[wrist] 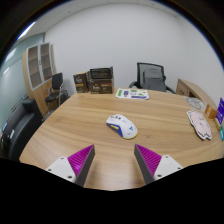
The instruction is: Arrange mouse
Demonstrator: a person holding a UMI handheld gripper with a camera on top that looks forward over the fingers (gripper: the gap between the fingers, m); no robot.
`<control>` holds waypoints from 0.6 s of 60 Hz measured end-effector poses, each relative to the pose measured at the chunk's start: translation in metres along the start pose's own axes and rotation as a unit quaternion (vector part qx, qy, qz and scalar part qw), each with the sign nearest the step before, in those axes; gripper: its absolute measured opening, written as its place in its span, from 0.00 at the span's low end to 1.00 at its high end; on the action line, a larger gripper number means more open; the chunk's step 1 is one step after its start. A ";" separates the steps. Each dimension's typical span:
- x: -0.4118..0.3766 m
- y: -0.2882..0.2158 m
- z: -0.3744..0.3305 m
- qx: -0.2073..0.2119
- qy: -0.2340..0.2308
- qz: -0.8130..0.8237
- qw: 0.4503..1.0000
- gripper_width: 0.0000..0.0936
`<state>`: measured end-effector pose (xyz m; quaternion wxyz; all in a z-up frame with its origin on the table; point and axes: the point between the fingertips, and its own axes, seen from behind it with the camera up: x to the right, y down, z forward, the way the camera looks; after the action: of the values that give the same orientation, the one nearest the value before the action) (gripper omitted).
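Observation:
A white mouse (121, 126) with dark blue markings lies on the wooden table (90, 125), a short way ahead of my fingers and slightly right of the middle between them. My gripper (113, 160) is open, its two purple-padded fingertips (78, 158) wide apart above the table's near part. Nothing stands between them, only bare wood.
Flat printed cards (132, 94) lie at the table's far side, and more cards (200, 122) at the right edge. Office chairs (151, 76) stand beyond the table, a dark chair (22, 128) at the left. A shelf (40, 68) stands against the left wall.

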<state>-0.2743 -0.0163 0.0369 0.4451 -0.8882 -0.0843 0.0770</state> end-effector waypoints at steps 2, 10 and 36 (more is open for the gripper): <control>0.013 -0.002 0.016 -0.002 0.004 -0.013 1.000 0.88; 0.031 -0.005 0.070 -0.017 -0.025 -0.025 0.999 0.89; 0.062 -0.060 0.152 0.015 0.000 -0.027 1.000 0.90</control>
<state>-0.2509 0.1509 -0.0088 0.4600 -0.8790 -0.1069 0.0662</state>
